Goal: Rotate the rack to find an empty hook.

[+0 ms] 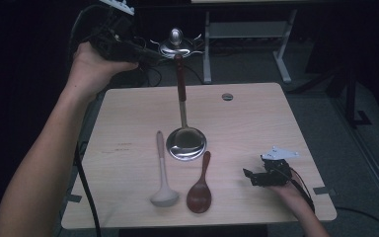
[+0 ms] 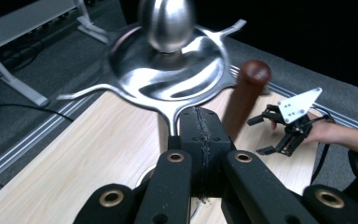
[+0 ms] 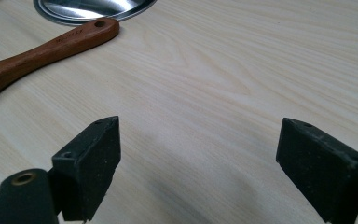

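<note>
The left gripper [image 2: 200, 140] has its two black jaws pressed together. They seem to pinch one thin arm of a shiny silver rack with a round egg-shaped knob on top [image 2: 168, 60], though the jaws hide the spot where they meet it, so I cannot be sure. In the high view this rack [image 1: 176, 44] is held up in the air past the far edge of the light wooden table [image 1: 256, 113]. A big metal ladle with a dark red-brown handle [image 1: 185, 140] looks like it hangs from the rack, with its bowl down near the table.

Two spoons lie flat on the table. A pale grey spoon with a long handle [image 1: 163, 192] is just beside a small dark brown wooden spoon [image 1: 200, 195]. Neither one is on the rack yet.

The right gripper [image 1: 265, 175] rests low at the table's right side. Its jaws are spread wide with nothing between them.

So I think one piece is up and two are left to hang.
</note>
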A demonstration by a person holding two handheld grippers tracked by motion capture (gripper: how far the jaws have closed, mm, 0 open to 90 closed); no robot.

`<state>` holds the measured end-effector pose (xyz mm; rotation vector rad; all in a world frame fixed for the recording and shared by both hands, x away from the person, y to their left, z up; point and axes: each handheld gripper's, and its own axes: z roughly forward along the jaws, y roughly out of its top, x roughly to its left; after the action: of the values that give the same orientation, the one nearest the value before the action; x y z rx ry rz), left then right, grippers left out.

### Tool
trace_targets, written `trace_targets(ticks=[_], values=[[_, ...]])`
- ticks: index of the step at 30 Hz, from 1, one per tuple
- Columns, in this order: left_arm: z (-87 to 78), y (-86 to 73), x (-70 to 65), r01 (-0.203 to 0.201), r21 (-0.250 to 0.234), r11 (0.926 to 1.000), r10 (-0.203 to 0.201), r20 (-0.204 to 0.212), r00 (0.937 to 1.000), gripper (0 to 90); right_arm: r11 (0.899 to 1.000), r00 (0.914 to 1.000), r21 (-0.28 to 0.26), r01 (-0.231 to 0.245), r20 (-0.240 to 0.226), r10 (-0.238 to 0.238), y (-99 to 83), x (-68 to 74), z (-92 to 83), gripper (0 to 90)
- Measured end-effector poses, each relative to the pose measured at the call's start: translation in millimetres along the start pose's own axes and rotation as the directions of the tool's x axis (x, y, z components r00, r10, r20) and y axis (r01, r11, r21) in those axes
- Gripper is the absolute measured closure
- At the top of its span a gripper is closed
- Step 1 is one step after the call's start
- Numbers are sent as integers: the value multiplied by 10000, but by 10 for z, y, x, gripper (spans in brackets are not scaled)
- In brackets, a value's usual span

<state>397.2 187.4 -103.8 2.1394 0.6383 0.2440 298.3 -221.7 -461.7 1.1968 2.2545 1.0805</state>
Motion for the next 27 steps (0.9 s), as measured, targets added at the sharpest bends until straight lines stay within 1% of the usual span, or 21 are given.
trace_targets(ticks=[2, 4, 6, 8, 10, 13, 14, 16, 20, 21, 24, 26, 27], values=[[-5, -6, 30, 72, -37, 10000, -72, -17, 10000, 899, 10000, 10000, 19, 17, 18, -17, -1, -1, 2, 136], [-11, -13, 65, 141, -68, 9999, -142, -129, 9998, 899, 10000, 10000, 29, 14, 34, -14, -3, -4, 3, 137], [-21, -20, 101, 153, -59, 9999, -155, -399, 9991, 899, 10000, 10000, 23, 32, 46, -32, -4, -8, 6, 136], [-25, -26, 140, 222, -96, 9997, -227, -536, 9983, 899, 10000, 10000, 41, 15, 47, -15, -4, -9, 10, 136], [-20, -29, 175, 249, -172, 9995, -259, -589, 9979, 899, 10000, 10000, 43, 33, 37, -33, -4, -10, 12, 136], [-8, -27, 211, 281, -228, 9993, -298, -780, 9965, 899, 10000, 10000, 65, 63, 34, -63, -4, -6, 14, 136], [0, -25, 227, 364, -279, 9989, -386, -826, 9958, 899, 10000, 10000, 58, 70, 40, -70, -4, -7, 13, 136], [14, -19, 258, 397, -316, 9987, -425, -921, 9948, 899, 10000, 10000, 39, 26, 52, -26, -3, -7, 12, 136], [44, 0, 318, 472, -382, 9982, -507, -988, 9938, 900, 10000, 10000, 52, -14, 13, 13, -7, -9, 15, 136], [52, 4, 327, 536, -450, 9975, -579, -998, 9933, 899, 10000, 10000, 57, 3, 3, -3, -8, -9, 15, 136], [75, 18, 379, 597, -511, 9969, -651, -1113, 9917, 899, 10000, 10000, 55, -46, -17, 46, -7, -6, 13, 136], [91, 26, 415, 646, -565, 9963, -705, -1098, 9915, 899, 10000, 10000, 42, 19, -33, -18, -9, -13, 16, 136], [100, 31, 430, 703, -627, 9956, -767, -1069, 9913, 899, 10000, 10000, 63, -24, -40, 24, -8, -11, 17, 136]])
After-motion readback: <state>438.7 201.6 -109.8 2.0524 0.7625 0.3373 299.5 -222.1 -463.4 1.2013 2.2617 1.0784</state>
